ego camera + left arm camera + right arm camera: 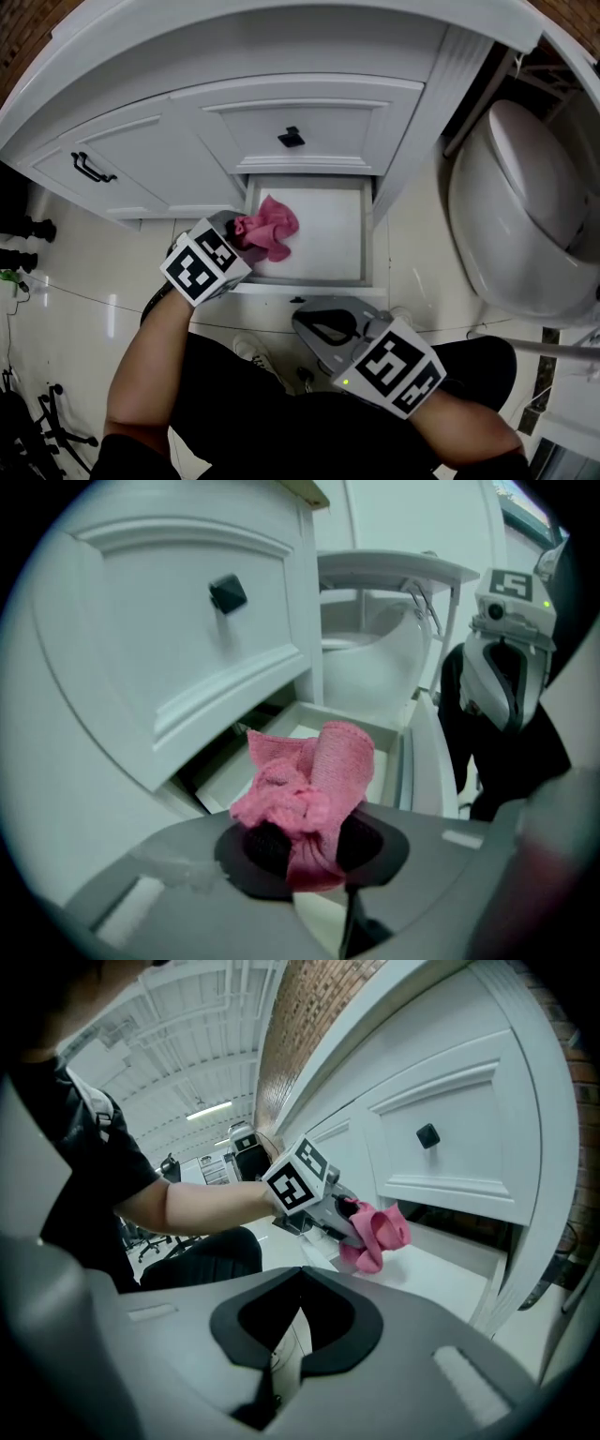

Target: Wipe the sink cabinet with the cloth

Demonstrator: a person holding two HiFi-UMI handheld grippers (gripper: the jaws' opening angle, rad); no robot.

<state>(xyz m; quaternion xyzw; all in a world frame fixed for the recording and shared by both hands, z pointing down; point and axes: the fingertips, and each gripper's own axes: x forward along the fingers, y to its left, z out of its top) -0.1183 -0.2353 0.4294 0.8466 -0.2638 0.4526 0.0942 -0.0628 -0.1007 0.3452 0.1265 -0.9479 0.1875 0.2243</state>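
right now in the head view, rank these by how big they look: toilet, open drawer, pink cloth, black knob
1. toilet
2. open drawer
3. pink cloth
4. black knob, clearly the smallest

The gaps between them are wide, so nearness to the camera does not change the order.

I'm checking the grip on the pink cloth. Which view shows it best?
The left gripper view: the cloth fills the centre, pinched by the left gripper. The head view shows it small above the open drawer; the right gripper view, distant, side-on.
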